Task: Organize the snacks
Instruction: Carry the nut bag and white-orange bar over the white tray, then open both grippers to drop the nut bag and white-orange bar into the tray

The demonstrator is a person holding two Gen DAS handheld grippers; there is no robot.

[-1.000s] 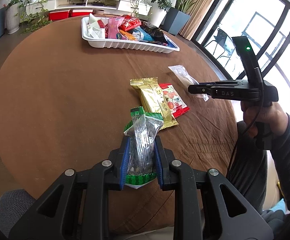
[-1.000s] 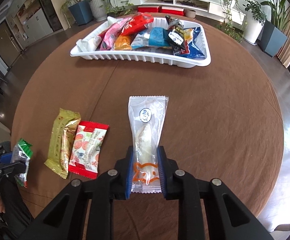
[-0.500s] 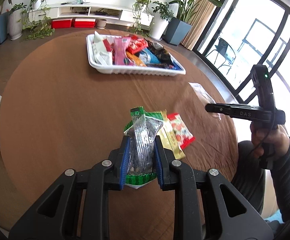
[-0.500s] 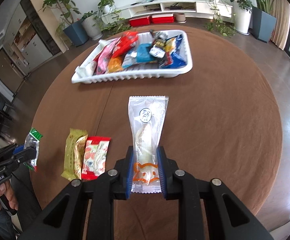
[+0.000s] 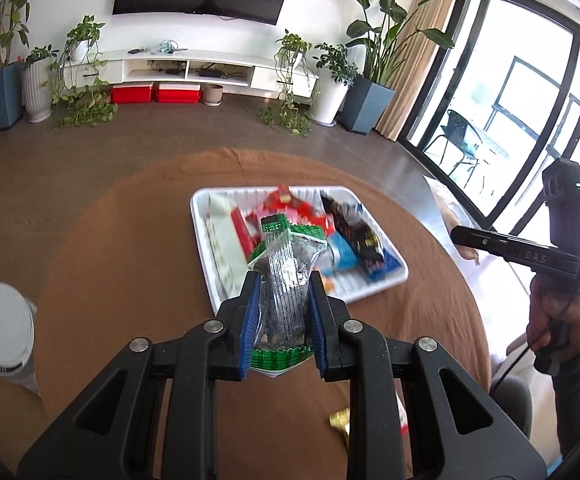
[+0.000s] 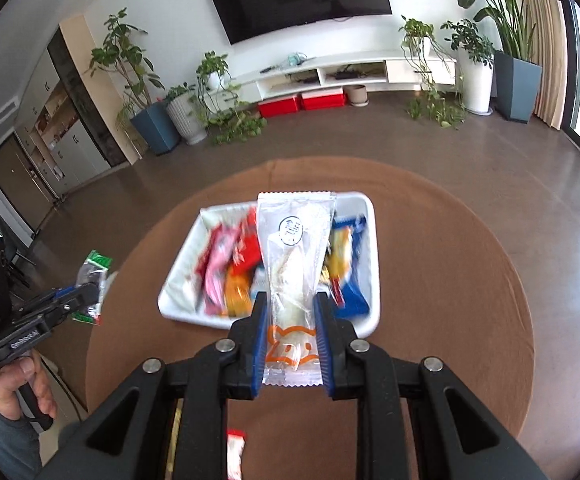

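Left gripper (image 5: 283,320) clamped on green-edged clear packet (image 5: 284,280); right gripper (image 6: 292,344) clamped on clear white-snack packet (image 6: 294,264). Both held up, covering part of white tray (image 6: 182,280) beyond; tray snacks (image 6: 226,276) motion-blurred, labels unreadable.

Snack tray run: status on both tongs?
Left tongs shut on green-edged packet. Right tongs shut on clear packet. Both held above the table, short of the white tray. Nothing in the way.
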